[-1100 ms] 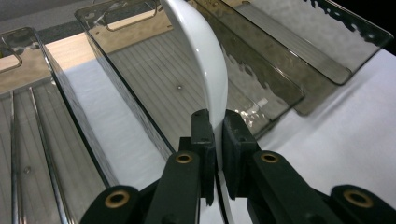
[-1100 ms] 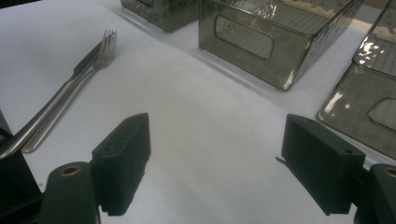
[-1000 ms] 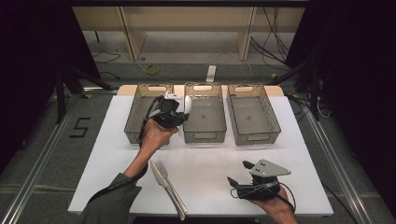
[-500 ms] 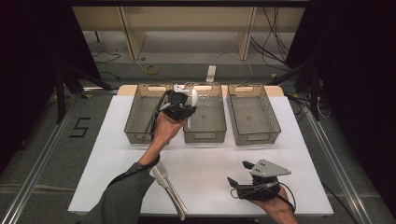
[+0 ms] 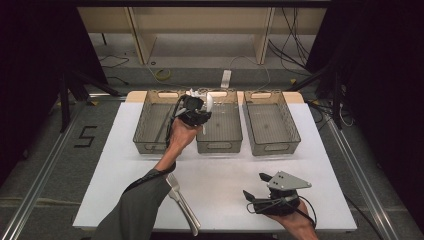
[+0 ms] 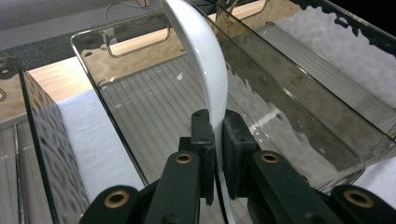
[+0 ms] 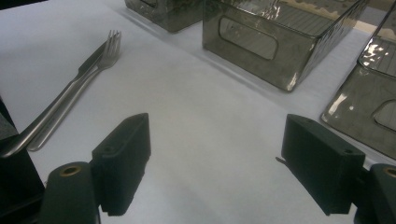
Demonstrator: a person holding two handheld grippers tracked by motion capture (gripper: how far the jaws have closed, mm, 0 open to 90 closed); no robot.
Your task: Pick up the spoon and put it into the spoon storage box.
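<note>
Right gripper [image 5: 252,192] rests near the table's front edge, jaws wide, nothing between them. Fork [image 5: 176,186] and knife [image 7: 44,122] lie together on the white cloth [image 5: 225,175].

Left gripper [image 6: 215,135] is clamped narrow on a white spoon [image 6: 205,60], held above the middle tray [image 5: 220,146]. Best to lower it until the spoon lies flat along the ribbed floor, clear of the walls, before releasing.

Middle tray looks empty; right tray [image 5: 272,147] empty; left tray [image 5: 150,147] holds a thin item, unclear.
</note>
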